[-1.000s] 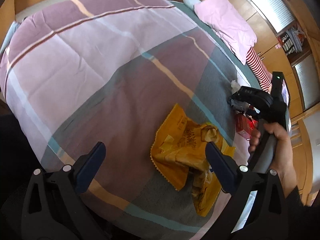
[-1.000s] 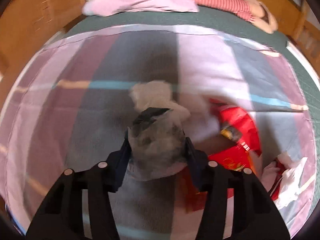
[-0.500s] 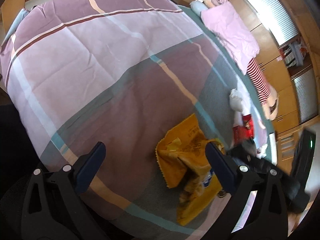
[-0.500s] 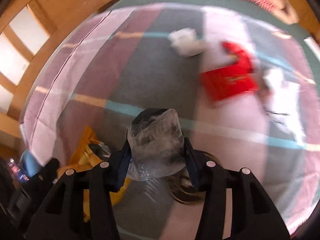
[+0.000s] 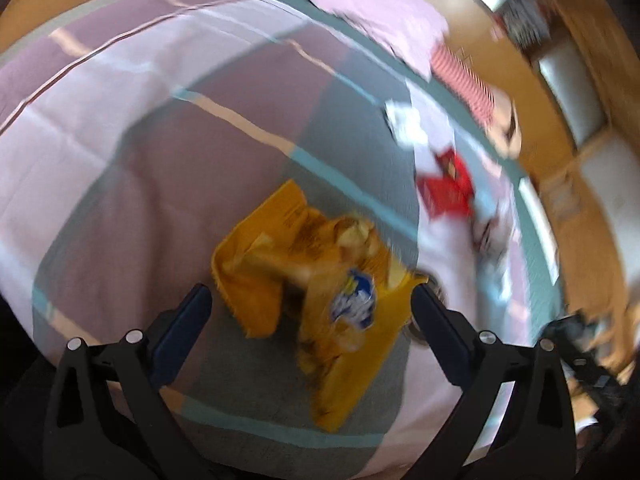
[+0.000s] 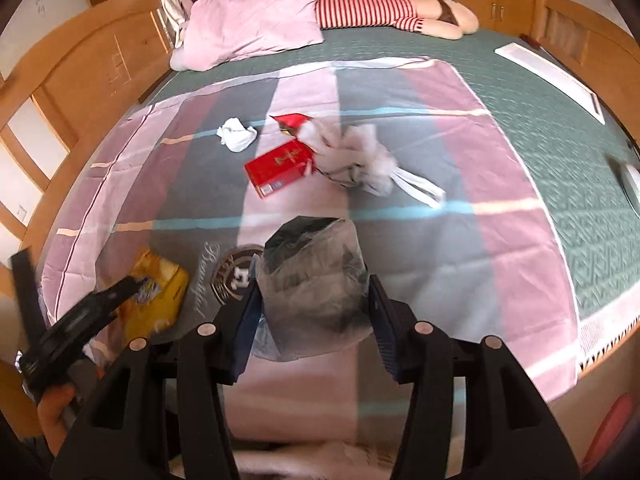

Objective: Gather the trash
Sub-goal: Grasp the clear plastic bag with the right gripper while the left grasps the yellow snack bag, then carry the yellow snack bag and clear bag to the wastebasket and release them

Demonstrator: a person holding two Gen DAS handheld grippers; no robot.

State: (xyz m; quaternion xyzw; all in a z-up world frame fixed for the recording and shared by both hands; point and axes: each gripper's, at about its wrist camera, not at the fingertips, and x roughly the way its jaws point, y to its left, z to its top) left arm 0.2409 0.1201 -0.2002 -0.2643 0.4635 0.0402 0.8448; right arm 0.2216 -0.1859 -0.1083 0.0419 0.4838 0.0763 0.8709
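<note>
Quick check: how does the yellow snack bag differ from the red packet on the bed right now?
The yellow snack bag is crumpled and bulging; the red packet lies flat and boxy. The yellow snack bag looks larger and sits near the bed's edge by the left gripper, whose fingers are spread wide around it; the red packet lies farther up the bed beside white wrappings, with no gripper near. Both lie loose on the striped bedspread.

On the bedspread, script lettering beginning "Beau…" beside a round emblem with block letters, otherwise unreadable.

Home bedroom: quilted bed, pillow.
</note>
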